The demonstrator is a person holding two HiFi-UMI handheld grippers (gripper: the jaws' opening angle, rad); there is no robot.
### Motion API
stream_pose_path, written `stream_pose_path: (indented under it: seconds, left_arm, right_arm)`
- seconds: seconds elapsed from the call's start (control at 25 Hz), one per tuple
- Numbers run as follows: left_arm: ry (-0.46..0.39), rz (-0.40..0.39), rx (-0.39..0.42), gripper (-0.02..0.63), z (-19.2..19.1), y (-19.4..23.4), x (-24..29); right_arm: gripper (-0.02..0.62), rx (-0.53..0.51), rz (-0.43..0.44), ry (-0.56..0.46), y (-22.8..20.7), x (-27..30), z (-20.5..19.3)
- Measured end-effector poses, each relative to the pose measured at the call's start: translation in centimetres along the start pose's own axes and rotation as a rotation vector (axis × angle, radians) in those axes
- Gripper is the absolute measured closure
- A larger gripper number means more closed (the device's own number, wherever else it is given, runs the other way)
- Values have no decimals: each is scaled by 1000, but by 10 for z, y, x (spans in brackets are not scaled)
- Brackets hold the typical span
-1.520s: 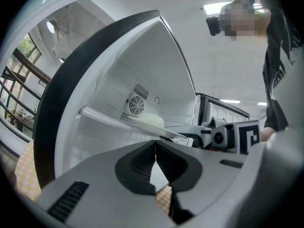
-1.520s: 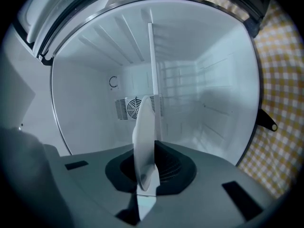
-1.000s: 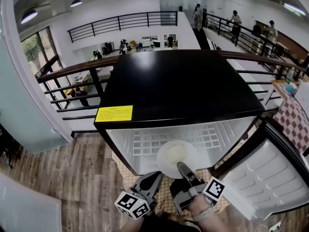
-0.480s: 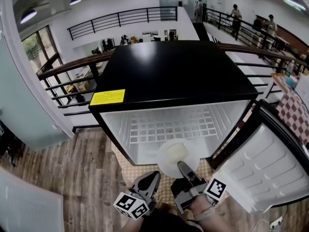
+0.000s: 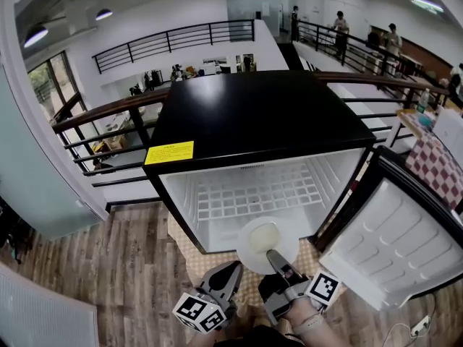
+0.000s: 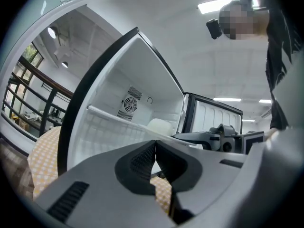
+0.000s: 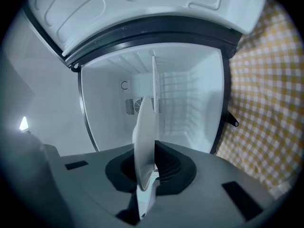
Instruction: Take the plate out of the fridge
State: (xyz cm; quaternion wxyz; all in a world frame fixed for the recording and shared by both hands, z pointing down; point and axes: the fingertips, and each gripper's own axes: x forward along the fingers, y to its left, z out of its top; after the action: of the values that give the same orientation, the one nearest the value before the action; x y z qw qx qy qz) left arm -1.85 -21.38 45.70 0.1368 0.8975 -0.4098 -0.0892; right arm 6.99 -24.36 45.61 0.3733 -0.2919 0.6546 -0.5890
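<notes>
The white plate (image 5: 268, 241) hangs just in front of the open fridge (image 5: 260, 121), outside its white compartment. Its near rim is pinched between the closed jaws of the right gripper (image 5: 277, 260). The left gripper (image 5: 230, 275) sits just beside that one, its jaws pressed together with nothing in them. The fridge door (image 5: 394, 244) stands swung out to the right, and a yellow checked mat (image 5: 187, 255) lies under the fridge.

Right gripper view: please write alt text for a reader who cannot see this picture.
The right tool is shut on the rim of a white plate, seen edge-on, in front of the open fridge. Behind it, the white inside shows a wire shelf and a vent; the fridge door and a yellow checked cloth frame the view.
</notes>
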Motion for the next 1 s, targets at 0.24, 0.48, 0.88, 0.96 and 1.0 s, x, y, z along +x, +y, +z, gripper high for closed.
stream_pose_path:
  seconds: [0.24,0.48,0.88,0.96,1.0]
  left_arm:
    - [19,-11,-14,597,-2,-2,-28]
    - [20,-10,-6,597,-5,-14,-49]
    - [26,-42,-22,597,-25,-26,-94]
    - [38,-54,-28,597,-32,-33,-99]
    - [46,-56,-34,597,-35,-36,-101]
  right_arm:
    - [549,29,-5,-26,-5,-14,-26]
    - [549,22,8,-23,-5,-37,-47]
    - [549,17,-8,-88,-16,-82,-81]
    - [549,26,-15,-100,-19,-92,-85]
    - [549,31,-21,-105,-21,-97,-87]
